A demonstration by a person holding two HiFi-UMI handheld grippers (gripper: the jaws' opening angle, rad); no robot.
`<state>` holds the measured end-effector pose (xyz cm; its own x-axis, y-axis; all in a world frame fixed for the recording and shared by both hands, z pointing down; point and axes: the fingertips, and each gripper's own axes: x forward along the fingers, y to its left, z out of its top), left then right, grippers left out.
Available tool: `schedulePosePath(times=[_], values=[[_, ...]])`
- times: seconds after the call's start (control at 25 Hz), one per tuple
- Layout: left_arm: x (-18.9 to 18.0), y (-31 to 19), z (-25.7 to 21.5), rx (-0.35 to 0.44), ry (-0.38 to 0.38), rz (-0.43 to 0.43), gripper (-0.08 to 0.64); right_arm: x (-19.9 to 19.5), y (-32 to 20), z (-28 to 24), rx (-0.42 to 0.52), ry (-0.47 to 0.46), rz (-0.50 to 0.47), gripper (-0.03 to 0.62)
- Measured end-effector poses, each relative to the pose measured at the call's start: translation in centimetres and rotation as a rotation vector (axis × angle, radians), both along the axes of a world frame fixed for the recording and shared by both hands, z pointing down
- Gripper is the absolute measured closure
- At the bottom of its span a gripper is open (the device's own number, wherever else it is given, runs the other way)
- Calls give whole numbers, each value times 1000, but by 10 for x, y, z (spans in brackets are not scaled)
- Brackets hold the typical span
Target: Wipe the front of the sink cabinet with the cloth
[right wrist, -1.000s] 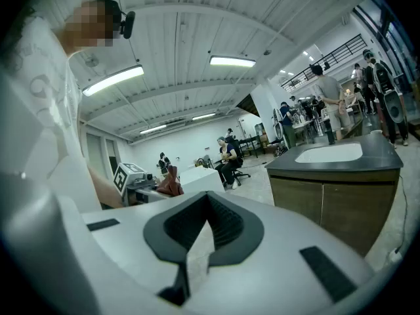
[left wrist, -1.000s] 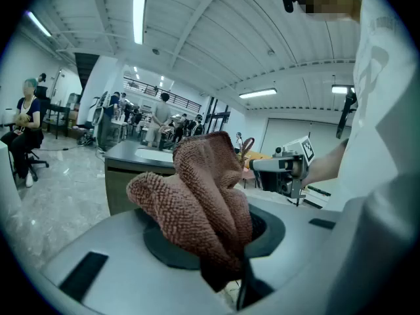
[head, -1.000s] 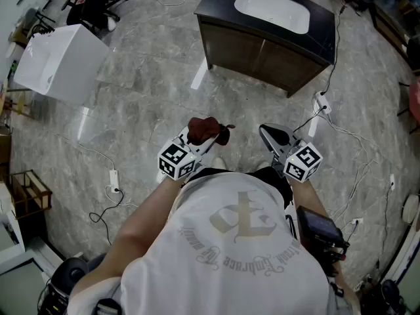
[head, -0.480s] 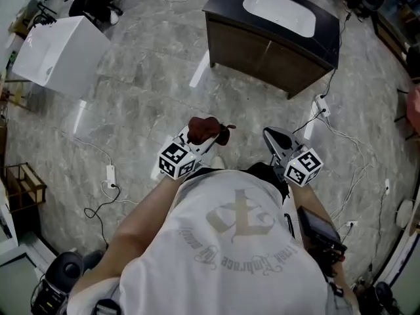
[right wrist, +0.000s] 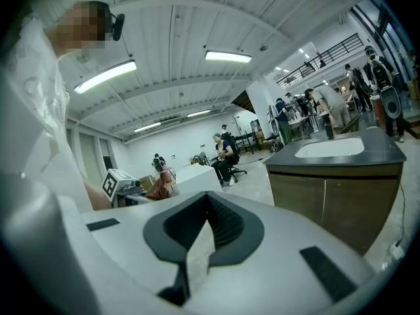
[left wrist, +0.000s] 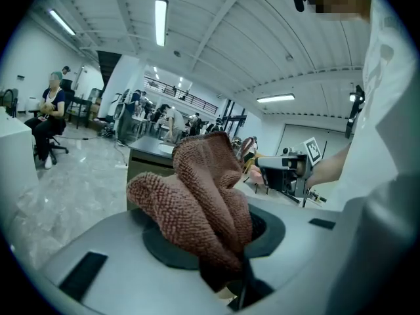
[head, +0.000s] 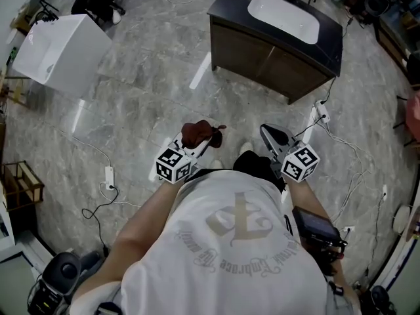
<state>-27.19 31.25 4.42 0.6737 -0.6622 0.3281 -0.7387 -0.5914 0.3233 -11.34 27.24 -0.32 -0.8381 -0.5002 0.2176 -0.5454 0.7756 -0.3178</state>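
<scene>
1. Head view is showing the sink cabinet (head: 275,54) standing on the marble floor (head: 151,90), ahead of the person (head: 230,254).
2. Left gripper (head: 195,142) is hovering well short of the cabinet's front, its jaws clamping the brown cloth (head: 199,133).
3. Right gripper (head: 270,135) is hovering just as far from the cabinet, its jaws pressing together, empty.
4. Cloth is bunching up above the left jaws, well apart from the cabinet.

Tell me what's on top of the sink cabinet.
Only a white basin sunk in the dark countertop. The top's back edge is out of frame.
</scene>
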Motion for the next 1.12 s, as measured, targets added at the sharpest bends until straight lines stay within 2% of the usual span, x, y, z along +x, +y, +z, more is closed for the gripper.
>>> schedulePosePath(times=[0.32,0.6,0.76,0.92,1.12], values=[[-1,-42,6,-27,-24,4,448,-5,-46,8,-1,4,11,580],[20,-111,16,-53,-49,34,448,7,-111,20,-33,-12,12,580],[30,-154,16,-87,-48,6,448,20,-154,31,-63,-12,25,580],[46,-196,24,-128,-92,27,448,40,-201,41,-87,-25,49,580],[54,-249,11,-112,-138,29,448,49,-255,35,-68,-47,31,580]])
